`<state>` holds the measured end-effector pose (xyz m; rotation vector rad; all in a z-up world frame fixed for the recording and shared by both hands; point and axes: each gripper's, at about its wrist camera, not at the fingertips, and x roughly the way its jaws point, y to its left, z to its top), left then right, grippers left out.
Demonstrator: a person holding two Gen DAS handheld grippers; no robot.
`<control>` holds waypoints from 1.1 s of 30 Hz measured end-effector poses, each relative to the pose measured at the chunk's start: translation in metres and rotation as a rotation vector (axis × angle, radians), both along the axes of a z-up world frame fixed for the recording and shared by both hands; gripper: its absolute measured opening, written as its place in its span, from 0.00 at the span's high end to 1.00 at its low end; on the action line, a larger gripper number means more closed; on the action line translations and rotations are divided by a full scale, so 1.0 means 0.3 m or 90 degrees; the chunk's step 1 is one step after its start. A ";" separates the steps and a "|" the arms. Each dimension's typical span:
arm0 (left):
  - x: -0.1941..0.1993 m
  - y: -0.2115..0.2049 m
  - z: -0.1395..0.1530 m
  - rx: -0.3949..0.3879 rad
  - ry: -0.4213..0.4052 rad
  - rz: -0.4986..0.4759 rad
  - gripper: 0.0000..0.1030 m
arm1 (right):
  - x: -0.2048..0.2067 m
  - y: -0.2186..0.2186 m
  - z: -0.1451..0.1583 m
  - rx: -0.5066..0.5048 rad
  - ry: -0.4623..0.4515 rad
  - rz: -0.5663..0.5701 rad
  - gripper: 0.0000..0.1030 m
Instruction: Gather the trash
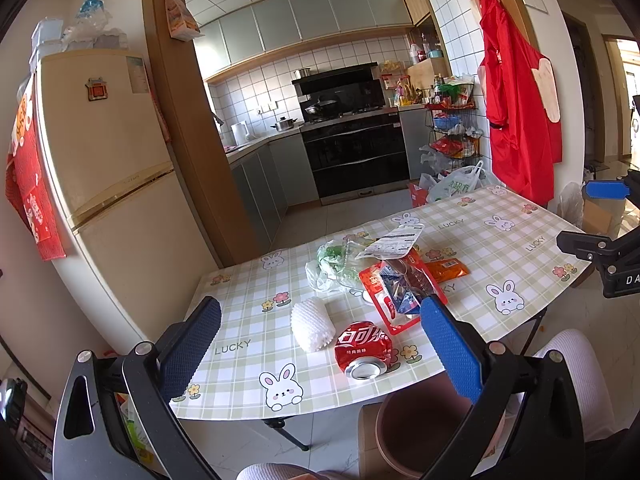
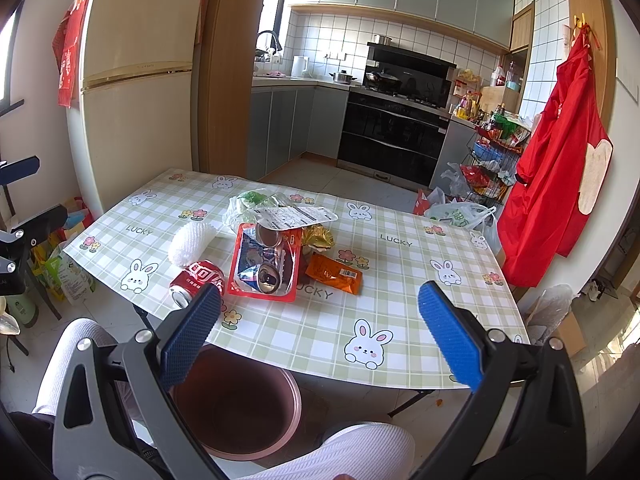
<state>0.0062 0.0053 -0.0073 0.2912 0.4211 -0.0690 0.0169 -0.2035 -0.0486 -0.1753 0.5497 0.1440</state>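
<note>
Each hand-held gripper (image 1: 320, 344) (image 2: 320, 328) has black arms, silver screws and blue textured pads (image 1: 452, 350).

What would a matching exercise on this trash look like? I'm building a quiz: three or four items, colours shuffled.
Items:
1. crushed soda can
2. foam fruit net
3. snack packet
4. bin

Colours:
A. orange
B. brown
C. red
D. white

Pairs: 1-C, 2-D, 3-A, 4-B
</note>
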 end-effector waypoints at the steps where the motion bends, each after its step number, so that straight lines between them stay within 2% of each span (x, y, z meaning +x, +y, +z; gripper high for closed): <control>1: -0.001 -0.001 0.003 0.000 0.000 0.001 0.05 | 0.001 0.000 0.000 0.000 0.001 0.000 0.05; 26: -0.015 0.020 -0.016 -0.003 0.004 0.006 0.05 | 0.005 0.006 0.020 0.000 0.002 -0.001 0.05; 33: -0.003 0.037 -0.042 -0.021 0.021 0.005 0.05 | -0.003 0.000 -0.013 0.020 0.005 -0.003 0.05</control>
